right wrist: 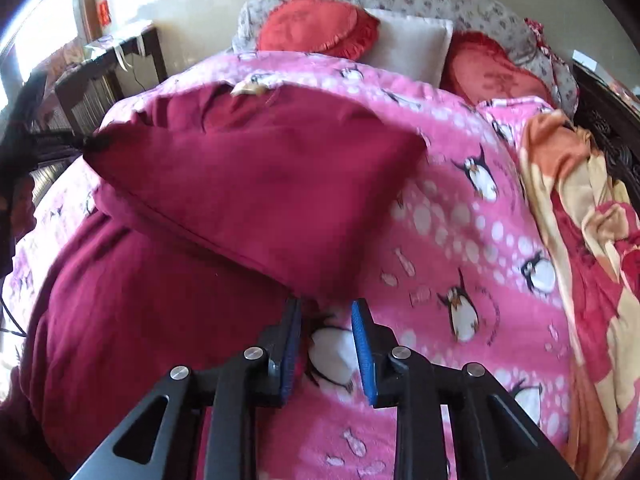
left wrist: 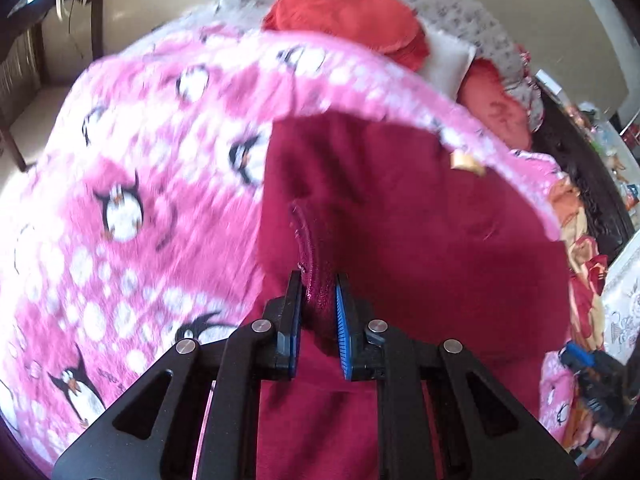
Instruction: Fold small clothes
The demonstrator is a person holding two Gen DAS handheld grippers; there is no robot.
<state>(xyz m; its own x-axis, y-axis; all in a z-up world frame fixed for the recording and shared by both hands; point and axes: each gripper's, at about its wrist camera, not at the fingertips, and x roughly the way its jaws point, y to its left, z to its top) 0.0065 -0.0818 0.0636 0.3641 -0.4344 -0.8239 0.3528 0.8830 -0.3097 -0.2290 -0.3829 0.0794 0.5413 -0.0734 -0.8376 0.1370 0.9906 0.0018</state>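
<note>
- Two grippers work one maroon garment (right wrist: 256, 168) on the penguin blanket (right wrist: 460, 240).
- Left gripper (left wrist: 319, 280) pinches its edge.
- Right gripper (right wrist: 326, 306) gapes empty, the lifted corner just ahead.

Black claw (left wrist: 318, 280) arms, blue ribbed pads, silver screws.

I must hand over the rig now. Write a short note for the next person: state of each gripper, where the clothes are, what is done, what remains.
Left gripper: shut on a bunched edge of the dark red garment, holding it lifted.
Right gripper: open, nothing between the pads; only the penguin blanket shows in the gap.
Garment: on the pink blanket on the bed, one flap raised and turned over the rest, which lies spread at the left in the right wrist view.
Done: first fold started.
Left: lay the flap down, smooth it, finish folding.
</note>
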